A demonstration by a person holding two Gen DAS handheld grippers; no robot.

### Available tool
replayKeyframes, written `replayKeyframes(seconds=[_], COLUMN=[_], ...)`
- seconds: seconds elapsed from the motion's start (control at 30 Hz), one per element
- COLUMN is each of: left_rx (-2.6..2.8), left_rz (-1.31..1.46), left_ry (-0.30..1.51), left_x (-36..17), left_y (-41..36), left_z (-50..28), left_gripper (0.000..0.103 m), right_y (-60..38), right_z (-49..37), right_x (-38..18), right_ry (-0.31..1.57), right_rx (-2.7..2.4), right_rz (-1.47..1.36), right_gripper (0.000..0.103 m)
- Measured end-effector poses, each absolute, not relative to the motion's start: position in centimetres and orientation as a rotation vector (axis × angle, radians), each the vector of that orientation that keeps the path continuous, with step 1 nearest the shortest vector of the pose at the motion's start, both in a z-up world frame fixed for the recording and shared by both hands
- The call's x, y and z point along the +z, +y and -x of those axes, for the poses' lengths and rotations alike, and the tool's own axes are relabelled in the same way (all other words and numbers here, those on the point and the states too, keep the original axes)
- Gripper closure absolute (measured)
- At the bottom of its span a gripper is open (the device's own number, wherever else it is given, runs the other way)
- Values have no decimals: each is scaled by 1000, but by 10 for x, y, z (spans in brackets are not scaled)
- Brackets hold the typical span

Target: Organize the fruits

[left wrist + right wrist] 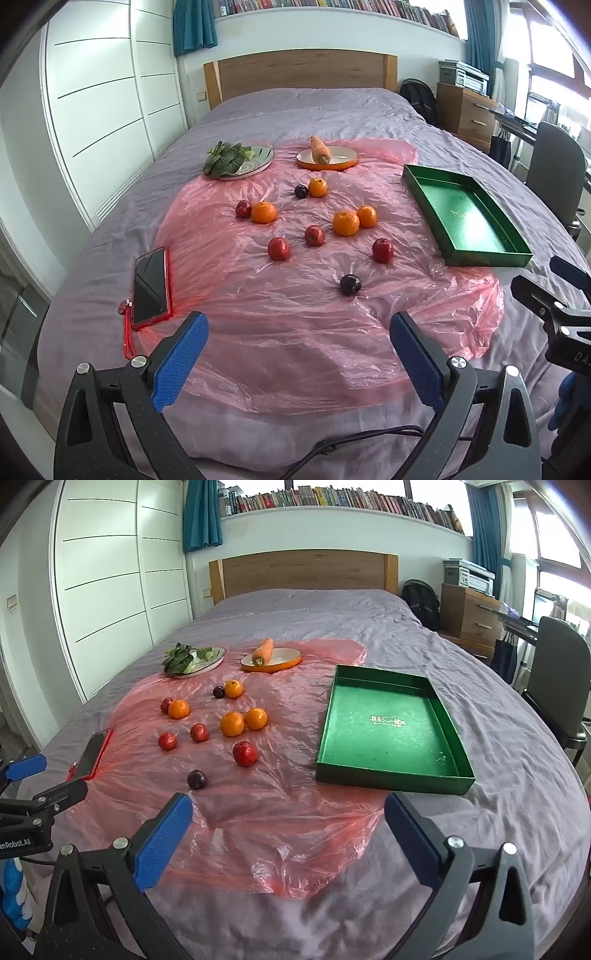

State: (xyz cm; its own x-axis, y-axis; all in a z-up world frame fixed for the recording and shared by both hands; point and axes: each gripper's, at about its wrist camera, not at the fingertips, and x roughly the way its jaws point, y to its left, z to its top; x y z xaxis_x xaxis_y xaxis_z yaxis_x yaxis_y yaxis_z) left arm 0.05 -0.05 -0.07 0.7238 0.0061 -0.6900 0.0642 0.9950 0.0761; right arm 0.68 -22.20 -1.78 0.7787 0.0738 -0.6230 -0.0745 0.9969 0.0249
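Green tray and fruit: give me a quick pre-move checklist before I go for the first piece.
1. Green tray ready to receive fruit: ok, nothing in it.
2. Left hand-held gripper open, holding nothing: ok.
3. Right hand-held gripper open, holding nothing: ok.
4. Nearest plum free to grasp: ok, no fruit touching it.
5. Phone away from the fruit: ok, at the plastic sheet's left edge.
6. Plastic sheet lying flat: not ok, wrinkled.
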Motion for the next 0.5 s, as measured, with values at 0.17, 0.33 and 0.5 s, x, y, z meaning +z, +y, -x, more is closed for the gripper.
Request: replayKeyframes(seconds=[0.17,0.33,0.5], left_rx=[-33,-16,-8], left_rz=[-58,-65,-69], left_ry=[772,776,771], left_x=[-2,-8,-11], left_y=[9,6,7], left_z=[-1,-5,-5], left_gripper=[6,6,6], right_y=[-224,-221,-215], right_z=[-7,-8,-7], right_x=[-18,-24,-30], right_ry=[668,677,676], right_rx=[75,77,71], right_rz=[4,2,0], right_gripper=[0,0,0])
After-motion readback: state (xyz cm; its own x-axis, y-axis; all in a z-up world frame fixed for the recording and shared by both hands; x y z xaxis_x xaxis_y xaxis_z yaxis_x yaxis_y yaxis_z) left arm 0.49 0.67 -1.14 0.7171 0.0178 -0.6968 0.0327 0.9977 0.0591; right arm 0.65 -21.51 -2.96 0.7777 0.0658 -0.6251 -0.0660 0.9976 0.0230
